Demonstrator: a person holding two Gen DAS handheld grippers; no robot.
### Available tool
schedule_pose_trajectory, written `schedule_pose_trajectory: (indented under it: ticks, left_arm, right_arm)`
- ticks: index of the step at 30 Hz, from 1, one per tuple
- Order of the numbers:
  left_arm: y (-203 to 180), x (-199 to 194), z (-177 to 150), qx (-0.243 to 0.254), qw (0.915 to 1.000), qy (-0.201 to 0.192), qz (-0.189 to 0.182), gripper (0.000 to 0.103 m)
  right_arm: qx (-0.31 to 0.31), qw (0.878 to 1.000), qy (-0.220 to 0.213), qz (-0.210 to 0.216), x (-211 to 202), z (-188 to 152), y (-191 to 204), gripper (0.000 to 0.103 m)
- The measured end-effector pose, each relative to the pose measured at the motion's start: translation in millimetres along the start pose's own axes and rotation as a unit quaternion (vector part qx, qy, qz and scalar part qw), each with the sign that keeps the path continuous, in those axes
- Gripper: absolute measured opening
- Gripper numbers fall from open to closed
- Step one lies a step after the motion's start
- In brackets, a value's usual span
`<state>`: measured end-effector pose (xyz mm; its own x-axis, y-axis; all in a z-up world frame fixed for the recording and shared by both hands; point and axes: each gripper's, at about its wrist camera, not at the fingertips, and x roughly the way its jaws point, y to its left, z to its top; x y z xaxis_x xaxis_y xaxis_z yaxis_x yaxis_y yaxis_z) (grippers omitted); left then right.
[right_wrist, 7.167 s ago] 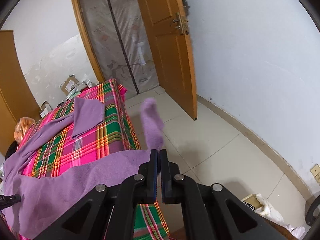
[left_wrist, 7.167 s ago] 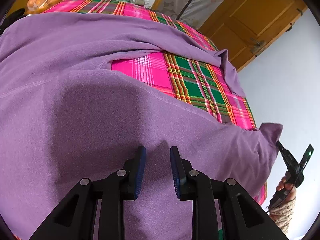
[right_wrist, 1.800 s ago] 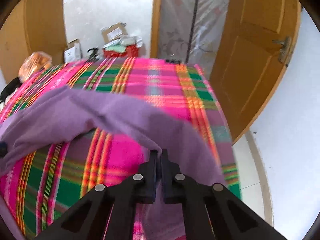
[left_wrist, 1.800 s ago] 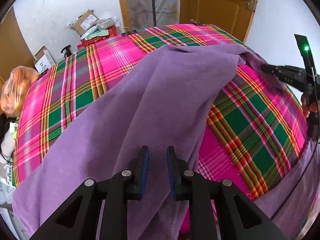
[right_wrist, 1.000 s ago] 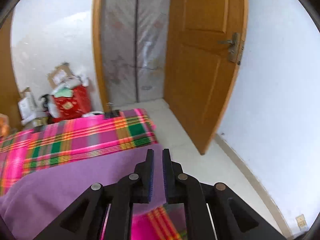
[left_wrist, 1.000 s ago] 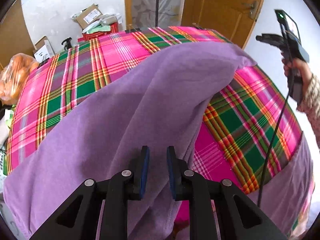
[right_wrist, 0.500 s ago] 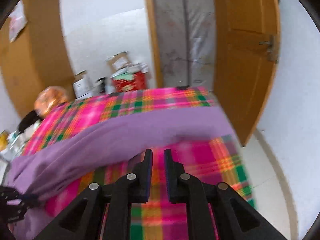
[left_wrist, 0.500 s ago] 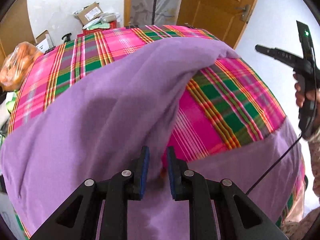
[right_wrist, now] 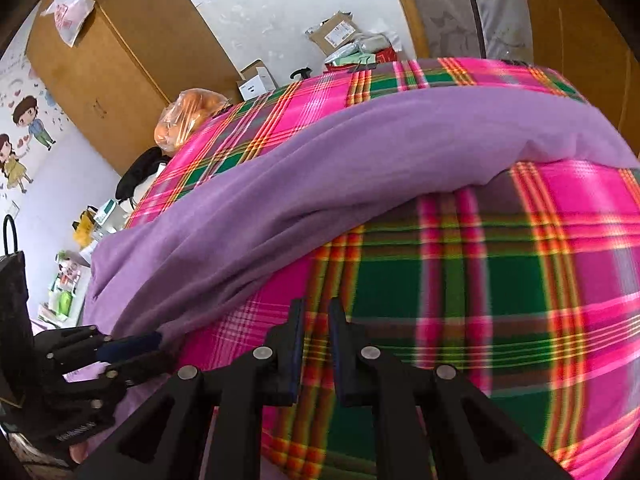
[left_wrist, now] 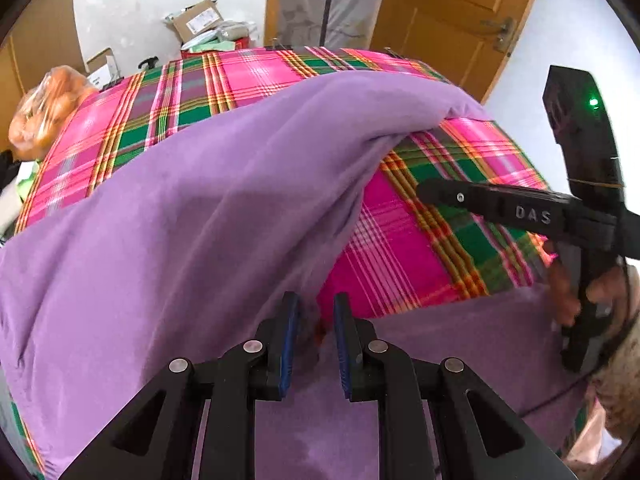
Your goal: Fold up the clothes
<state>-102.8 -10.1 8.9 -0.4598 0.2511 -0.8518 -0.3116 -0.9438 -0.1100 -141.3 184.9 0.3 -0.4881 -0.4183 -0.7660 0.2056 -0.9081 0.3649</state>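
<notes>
A purple fleece garment [left_wrist: 200, 208] lies across a table covered in pink and green plaid cloth [left_wrist: 400, 256], folded over itself with plaid bare under the raised fold. My left gripper [left_wrist: 315, 320] is at the near edge of the fold, shut on a bunched layer of the garment. In the right wrist view the garment [right_wrist: 360, 160] runs as a long band, and the left gripper [right_wrist: 148, 350] pinches its near left end. My right gripper [right_wrist: 316, 320] hovers open over the bare plaid [right_wrist: 480, 280] with nothing between its fingers. In the left wrist view the right gripper [left_wrist: 424, 192] reaches in from the right, held by a hand [left_wrist: 568, 296].
A bag of oranges [right_wrist: 192, 116] sits at the table's far left corner. Cardboard boxes [left_wrist: 196, 20] and clutter stand on the floor behind, beside a wooden door [left_wrist: 448, 12]. A wardrobe [right_wrist: 112, 60] stands at the left. The table's right edge drops off near the wall.
The right gripper let go of the garment's corner on the far side, opened, and came back low over the plaid. The left gripper kept its hold and drew the fold nearer.
</notes>
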Motion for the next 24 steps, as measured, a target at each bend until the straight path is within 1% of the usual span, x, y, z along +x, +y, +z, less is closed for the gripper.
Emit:
schedule_pose_trajectory:
  ticks: [3,9,11,16,17,19,20,21,22,23,24]
  left_arm:
    - [-1.9,9.9,6.1,0.011,0.9999,0.006,0.011,0.018]
    - [-5.4,18.1,16.6,0.022,0.9995,0.001,0.023,0.02]
    - [-9.3,20.2,18.6,0.03,0.9991,0.0,0.028,0.024]
    - [-18.4,22.7,19.4,0.05,0.9974,-0.005,0.051,0.024]
    - [-19.1,22.7,19.0,0.052,0.9972,-0.005,0.054,0.024]
    - [-17.6,21.2,17.9,0.051,0.9976,-0.008,0.047,0.024]
    - [-16.1,20.2,17.4,0.049,0.9979,-0.01,0.041,0.022]
    - [-12.3,18.7,17.4,0.041,0.9986,-0.011,0.03,0.016]
    - [-7.7,17.0,17.5,0.033,0.9991,-0.012,0.023,0.007]
    - [-3.2,14.9,17.6,0.025,0.9995,-0.014,0.016,0.007]
    - [1.2,12.3,17.4,0.016,0.9997,-0.017,0.008,0.006]
  right_arm:
    - [0.003,1.0,0.0,-0.001,4.7,-1.5,0.2,0.012]
    - [0.018,1.0,-0.007,-0.005,-0.7,-1.0,-6.7,0.012]
    - [0.02,1.0,-0.008,-0.005,-1.0,-1.6,-7.7,0.012]
    - [0.021,1.0,-0.01,-0.007,-1.9,-2.4,-7.0,0.012]
    - [0.021,1.0,-0.01,-0.007,-0.2,-1.0,-5.7,0.012]
    - [0.022,1.0,-0.011,-0.01,-0.8,0.1,-7.0,0.012]
    - [0.023,1.0,-0.012,-0.013,0.0,1.5,-6.9,0.012]
    - [0.027,0.999,-0.016,-0.018,-1.1,2.8,-10.1,0.014]
    - [0.03,0.999,-0.02,-0.023,-2.2,4.2,-13.2,0.015]
    - [0.036,0.999,-0.023,-0.026,-3.2,5.5,-16.5,0.018]
    - [0.044,0.998,-0.027,-0.029,-4.8,7.8,-22.4,0.019]
